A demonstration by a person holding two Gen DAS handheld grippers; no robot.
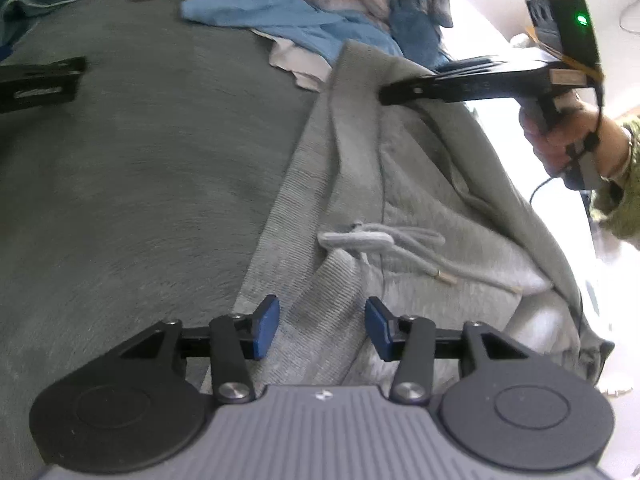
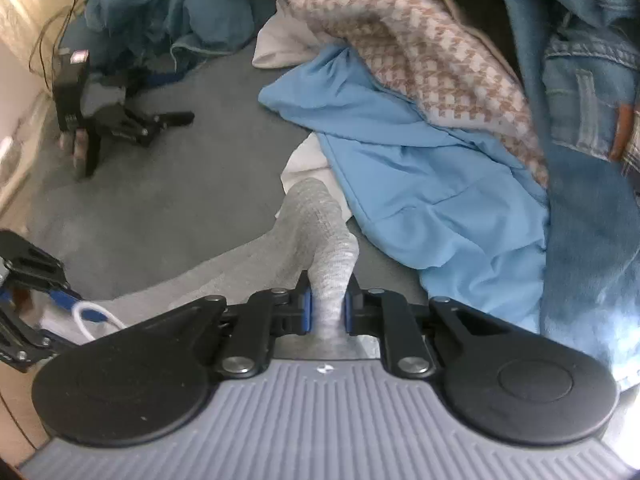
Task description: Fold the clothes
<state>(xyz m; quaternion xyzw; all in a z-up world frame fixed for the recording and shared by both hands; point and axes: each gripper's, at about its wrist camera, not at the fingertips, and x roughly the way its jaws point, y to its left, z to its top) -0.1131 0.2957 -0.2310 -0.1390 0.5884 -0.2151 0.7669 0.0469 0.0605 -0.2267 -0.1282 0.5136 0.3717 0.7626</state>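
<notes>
We saw the dark green surface [image 1: 132,184] filling the left of the left wrist view, with the grey sweatpants [image 1: 424,184] spread from centre to lower right and a pile of clothes [image 2: 440,92] across the top. Our right gripper [image 2: 326,310] was clamped on the sweatpants' ribbed waistband. Our left gripper [image 1: 322,328] hung with its jaws apart over the ribbed edge near the drawstring [image 1: 384,240], pressing nothing.

You're in a home, likely a bedroom: soft grey-green plush bedcover [image 1: 140,200], heaped laundry of crumpled light-blue shirt [image 2: 420,152], beige houndstooth knit [image 2: 420,52], faded blue denim jeans [image 2: 584,92], pale panelled door [image 2: 20,12].
</notes>
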